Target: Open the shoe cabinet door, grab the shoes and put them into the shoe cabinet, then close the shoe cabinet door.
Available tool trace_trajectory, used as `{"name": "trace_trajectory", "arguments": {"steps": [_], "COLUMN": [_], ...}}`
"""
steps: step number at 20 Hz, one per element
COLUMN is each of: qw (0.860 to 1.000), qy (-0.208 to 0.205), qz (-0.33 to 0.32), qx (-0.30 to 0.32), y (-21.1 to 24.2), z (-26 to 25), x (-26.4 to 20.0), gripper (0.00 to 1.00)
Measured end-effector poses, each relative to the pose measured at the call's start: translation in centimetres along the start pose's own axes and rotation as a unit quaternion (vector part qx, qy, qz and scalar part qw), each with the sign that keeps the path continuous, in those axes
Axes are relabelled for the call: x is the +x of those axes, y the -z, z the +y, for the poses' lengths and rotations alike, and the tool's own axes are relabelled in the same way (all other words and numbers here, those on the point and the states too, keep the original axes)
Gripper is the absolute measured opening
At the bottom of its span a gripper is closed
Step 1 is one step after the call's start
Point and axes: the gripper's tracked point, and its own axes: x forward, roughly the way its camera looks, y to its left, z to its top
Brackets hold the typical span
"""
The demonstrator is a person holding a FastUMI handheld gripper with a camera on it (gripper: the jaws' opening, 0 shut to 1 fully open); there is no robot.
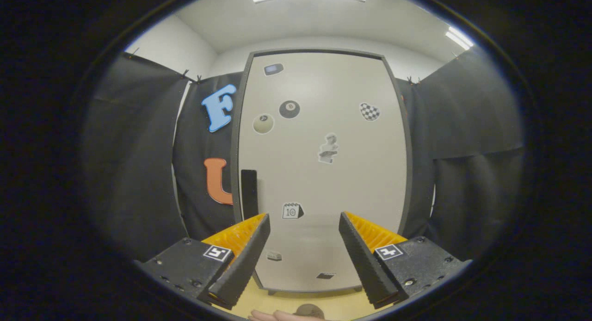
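The shoe cabinet [323, 173] stands straight ahead, a tall pale unit with a dark frame. Its door [351, 182] is closed and carries several small stickers. A black vertical handle [249, 194] sits on the door's left side, just above and beyond my left fingertip. My gripper [304, 228] is open, its two fingers spread wide with nothing between them, held some way in front of the door. A dark rounded thing [309, 310] lies low between the fingers by a person's hand [273, 315]; I cannot tell whether it is a shoe.
Black cloth walls [467, 150] hang on both sides of the cabinet. The floor [300, 302] under the cabinet is light wood colour. The cabinet rests on short feet above the floor.
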Motion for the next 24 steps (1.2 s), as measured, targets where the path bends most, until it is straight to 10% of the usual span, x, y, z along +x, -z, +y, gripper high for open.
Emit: {"name": "trace_trajectory", "arguments": {"steps": [13,20,24], "qw": [0.996,0.994,0.996], "qy": [-0.046,-0.004,-0.017], "qz": [0.081,0.11,0.09], "qx": [-0.008,0.02,0.013], "y": [3.8,6.4,6.4], "z": [8.3,8.0,7.8], "x": [10.2,11.5,10.7], "gripper": [0.93,0.36,0.29]}}
